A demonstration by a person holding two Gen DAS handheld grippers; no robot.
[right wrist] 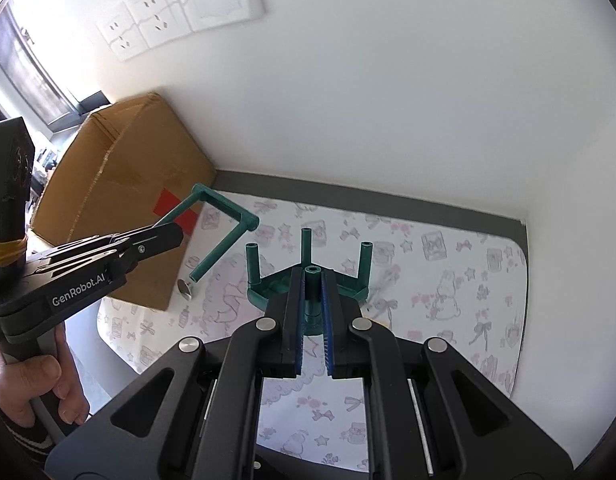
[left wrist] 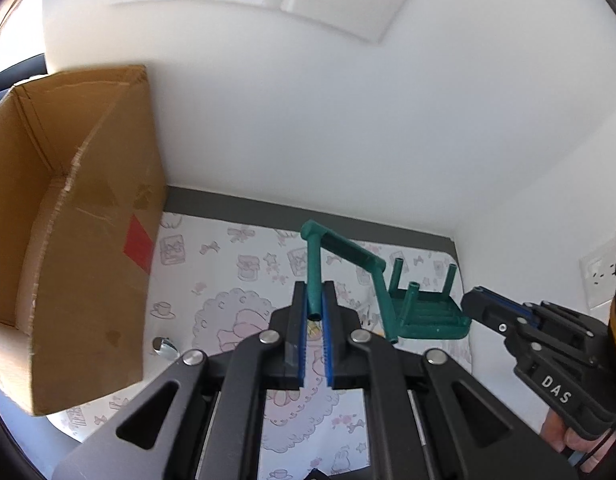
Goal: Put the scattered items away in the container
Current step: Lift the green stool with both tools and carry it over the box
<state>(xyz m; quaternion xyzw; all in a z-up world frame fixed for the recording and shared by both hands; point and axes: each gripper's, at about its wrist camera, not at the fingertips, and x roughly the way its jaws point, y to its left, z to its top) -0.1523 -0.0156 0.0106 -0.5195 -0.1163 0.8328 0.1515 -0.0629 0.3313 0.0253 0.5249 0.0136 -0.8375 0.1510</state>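
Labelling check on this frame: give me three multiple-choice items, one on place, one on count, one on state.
1. The cardboard box is
A. left of the mat
B. right of it
C. on the stool

2. Legs on the green stool:
A. two
B. three
C. four

3. The left gripper is
A. open and empty
B. shut on the green U-shaped frame
C. shut on the box

Key: 1 A, box sits at the mat's left edge; 2 C, four upturned legs show; 3 B, its fingers clamp a frame leg.

One box point(left wrist: 88, 240), two green pieces point(left wrist: 314, 276) point(right wrist: 308, 280), one disc point(left wrist: 164, 347).
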